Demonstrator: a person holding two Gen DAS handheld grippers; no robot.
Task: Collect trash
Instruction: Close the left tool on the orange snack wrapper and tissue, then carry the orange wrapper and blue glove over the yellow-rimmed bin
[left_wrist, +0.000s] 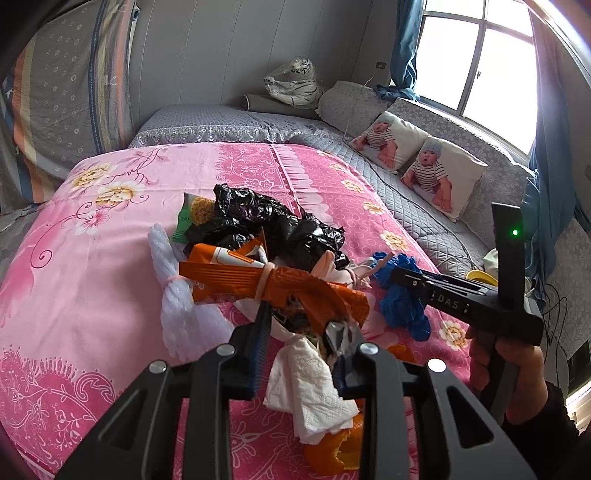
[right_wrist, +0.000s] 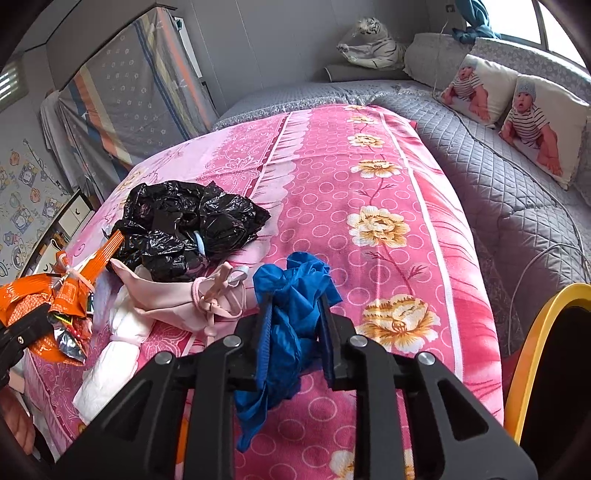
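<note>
I am seeing a black bag (right_wrist: 188, 225) lying on the pink blanket (right_wrist: 369, 192). My left gripper (left_wrist: 306, 325) is clamping an orange wrapper (left_wrist: 280, 284) above it. My right gripper (right_wrist: 295, 314) is pinching a blue glove (right_wrist: 291, 317), lifted beside the yellow bin (right_wrist: 532, 350).

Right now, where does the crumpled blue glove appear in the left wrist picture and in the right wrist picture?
Left wrist view: the blue glove is right of centre, on the pink bedspread, at the tip of the right gripper.
Right wrist view: the blue glove is at lower centre, between the right gripper's fingers and hanging down.
Shared landmark: the black plastic bag on the bedspread, left of the glove in both.
</note>
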